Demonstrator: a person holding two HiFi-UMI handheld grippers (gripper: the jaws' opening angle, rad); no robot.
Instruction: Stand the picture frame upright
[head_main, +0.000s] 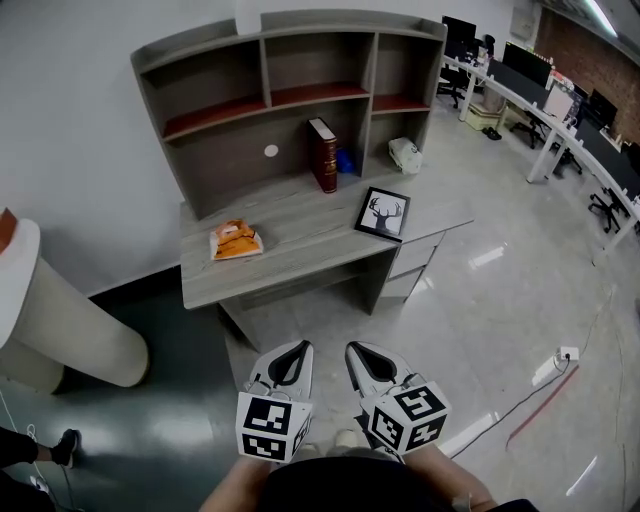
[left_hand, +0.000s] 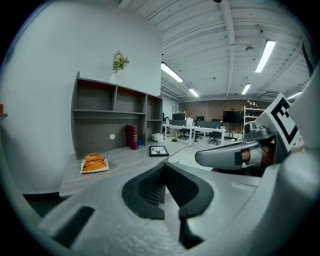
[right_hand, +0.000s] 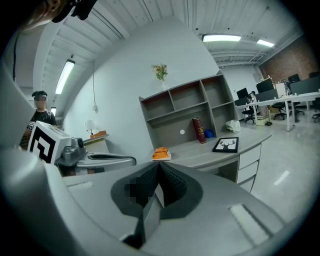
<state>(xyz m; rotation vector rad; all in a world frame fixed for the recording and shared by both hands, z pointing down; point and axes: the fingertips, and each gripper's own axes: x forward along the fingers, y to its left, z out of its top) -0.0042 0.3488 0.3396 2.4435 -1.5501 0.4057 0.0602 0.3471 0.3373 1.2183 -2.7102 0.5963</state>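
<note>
Waiting short of the desk, with the task not yet begun.
Your left gripper sits low in front of you, jaws pressed together with nothing between them. Your right gripper, just beside it, is the same: closed tight and empty. Both are well apart from the desk. On it, an orange packet lies toward the left, a red book stands upright by the shelf unit, and the picture frame lies flat near the right front corner, deer print up. By my reading everything is left: approach, open a gripper, grip an edge and tip the frame upright.
</note>
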